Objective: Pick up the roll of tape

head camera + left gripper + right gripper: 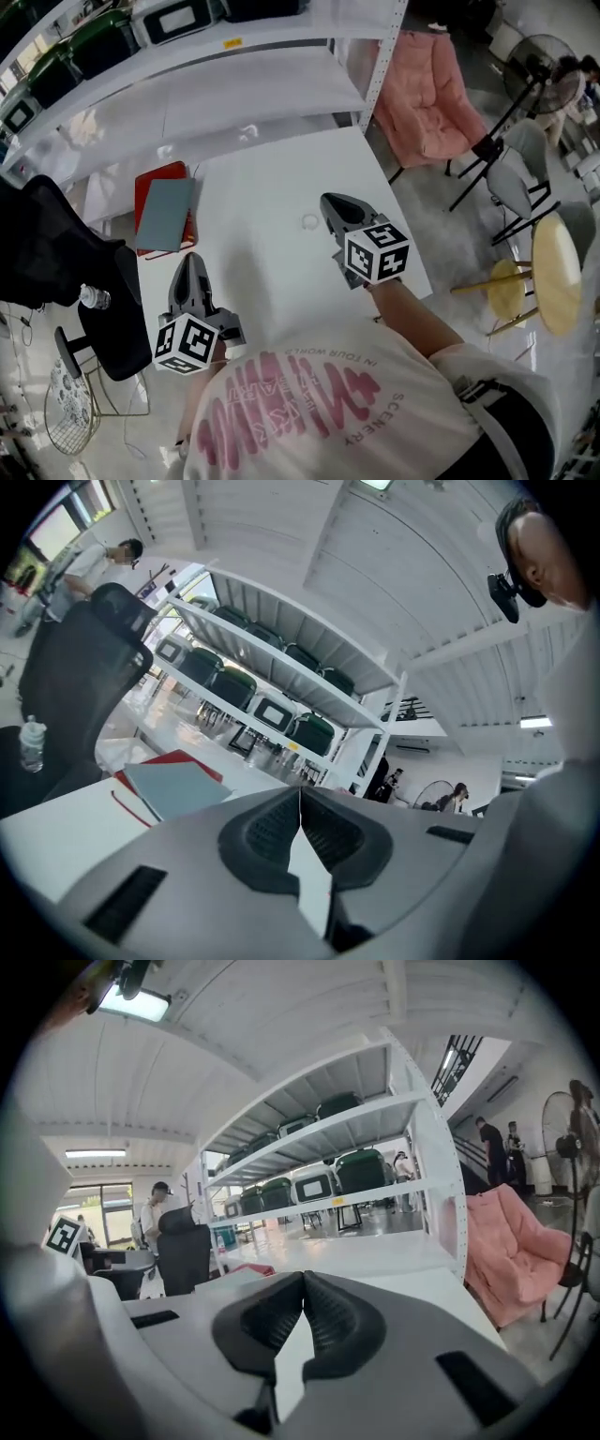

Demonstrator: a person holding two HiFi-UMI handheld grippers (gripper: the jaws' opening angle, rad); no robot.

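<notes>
The roll of tape (309, 222) is a small clear ring lying on the white table (262, 197), near its middle. My right gripper (329, 201) hovers just right of the roll, jaws closed with nothing between them. My left gripper (191, 261) is at the table's near left edge, well away from the roll, and is also shut and empty. In the left gripper view the pads of the left gripper (300, 795) meet tip to tip. The right gripper (303, 1280) looks the same in the right gripper view. Neither gripper view shows the tape.
A grey-blue notebook (166, 214) lies on a red folder (150, 183) at the table's left edge. White shelving (234, 89) with crates stands behind the table. A black office chair (114, 309) and a water bottle (93, 298) are on the left. A pink chair (427, 94) and wooden stools (553, 272) are on the right.
</notes>
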